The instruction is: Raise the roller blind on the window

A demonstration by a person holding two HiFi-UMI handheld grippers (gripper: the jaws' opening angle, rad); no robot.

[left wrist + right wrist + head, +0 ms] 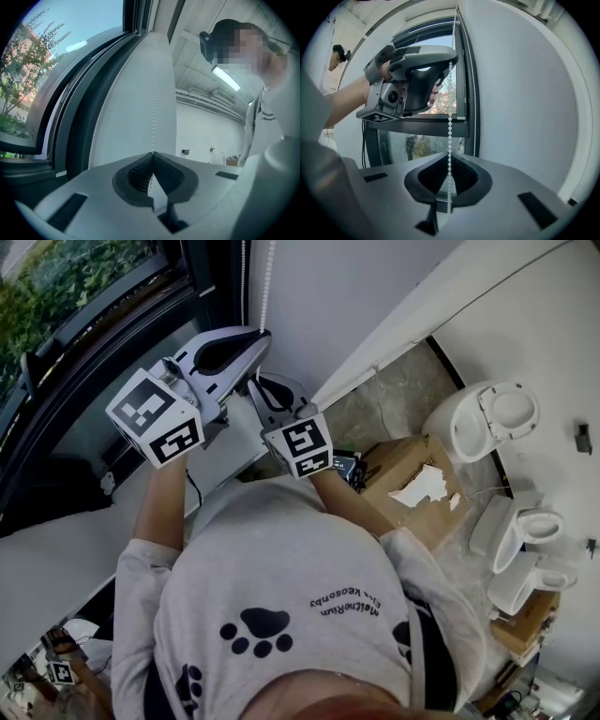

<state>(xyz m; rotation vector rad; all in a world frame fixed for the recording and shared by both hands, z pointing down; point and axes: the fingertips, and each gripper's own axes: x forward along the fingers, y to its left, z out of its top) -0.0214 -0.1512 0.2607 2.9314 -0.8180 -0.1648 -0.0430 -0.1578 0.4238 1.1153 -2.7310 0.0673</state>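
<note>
**Head view: both grippers on the bead chain (265,287), no blind fabric in frame**

At the far left of the head view, the window (66,296) shows greenery through bare glass. No blind fabric crosses the panes there or in either gripper view. The roller blind itself therefore cannot be placed. It is probably rolled high above the frames, but no picture shows its bottom edge.

The left gripper (153,157) is the higher of the two. Its jaws are pinched to a point on one strand of the chain, which runs straight up from the tips in the left gripper view. The other strand (101,117) hangs free at the left, beside the dark window frame.

In the right gripper view this tool sits at upper left, and the beads drop from its nose. They lead down into the right gripper (449,161). Its jaws are also drawn together, with the same strand threaded between the pads and trailing out below them.

Further right are a white wall (356,296), a cardboard box (412,488) and some toilets (492,418) on the floor. These are well apart from the work.

With both tools clamped one above the other on a single strand, this looks like the middle of a hand-over-hand pull. How much travel is left cannot be read. More pulls and then a release probably remain.
</note>
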